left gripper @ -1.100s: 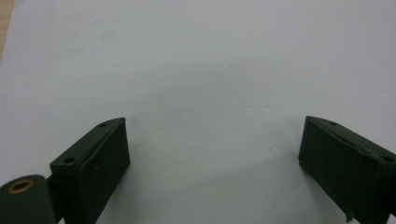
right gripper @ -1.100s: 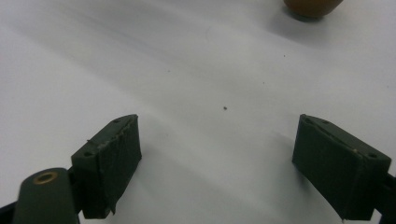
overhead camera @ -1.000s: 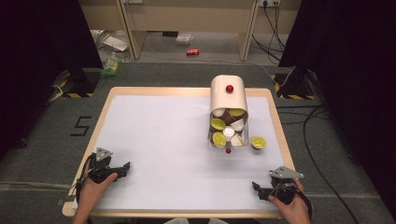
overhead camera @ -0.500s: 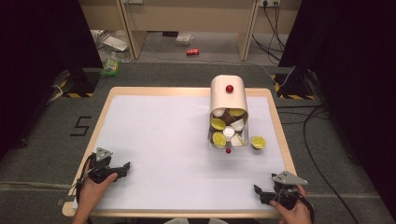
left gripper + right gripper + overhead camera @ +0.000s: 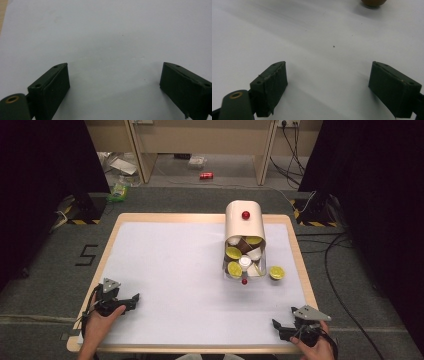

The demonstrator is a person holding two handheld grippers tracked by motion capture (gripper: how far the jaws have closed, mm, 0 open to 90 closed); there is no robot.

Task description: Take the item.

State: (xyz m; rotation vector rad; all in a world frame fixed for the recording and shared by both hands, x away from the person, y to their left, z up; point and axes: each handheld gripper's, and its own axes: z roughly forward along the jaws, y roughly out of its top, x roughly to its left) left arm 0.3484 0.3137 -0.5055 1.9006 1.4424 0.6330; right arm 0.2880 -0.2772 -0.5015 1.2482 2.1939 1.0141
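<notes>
White-topped table [image 5: 175, 270] bears a tipped container [image 5: 244, 227]

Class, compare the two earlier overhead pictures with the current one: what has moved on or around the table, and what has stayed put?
The right gripper has slid back toward the person's near edge of the table, jaws open, holding nothing. The left gripper stayed where it was, also open and holding nothing. The tipped cream container and the lone yellow piece beside it have not shifted.
</notes>
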